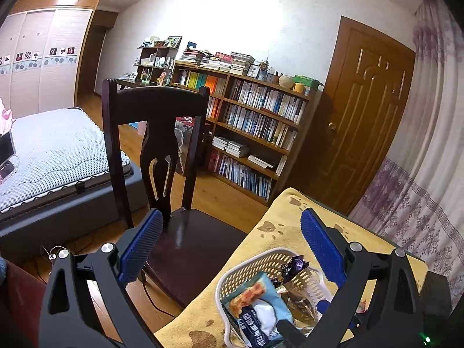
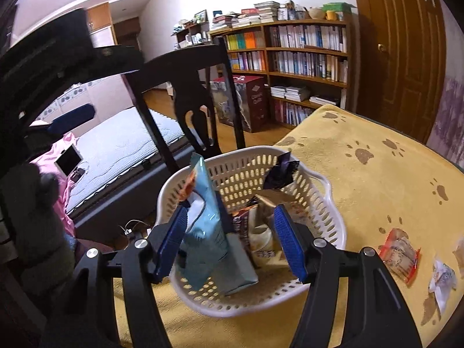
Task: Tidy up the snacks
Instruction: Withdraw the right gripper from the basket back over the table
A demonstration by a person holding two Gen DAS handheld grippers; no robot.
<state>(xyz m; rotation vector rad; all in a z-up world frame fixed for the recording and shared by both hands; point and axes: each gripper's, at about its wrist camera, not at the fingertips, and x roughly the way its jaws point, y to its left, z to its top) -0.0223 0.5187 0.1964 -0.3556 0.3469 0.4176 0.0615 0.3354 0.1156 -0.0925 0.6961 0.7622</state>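
Right tongs (image 2: pixel 230 237) spread wide over basket (image 2: pixel 333 185), light-blue packet (image 2: pixel 203 220) between them, apparently just released. Left tongs (image 1: pixel 232 246) wide, empty. Basket near table's left edge holds several snacks. Red packet (image 2: pixel 398 250), white packet (image 2: pixel 442 279) remain at right edge.

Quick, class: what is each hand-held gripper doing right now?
Left hand-held gripper: open, holding nothing.
Right hand-held gripper: open, straddling the blue snack packet.

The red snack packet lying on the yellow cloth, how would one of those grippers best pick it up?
The red packet lies flat on the cloth, right of the basket. Probably best to come straight down with the right gripper, which is open and nearest, and pinch across its narrow width. Its crimped ends are thin and flat, so the puffier middle gives more to hold.
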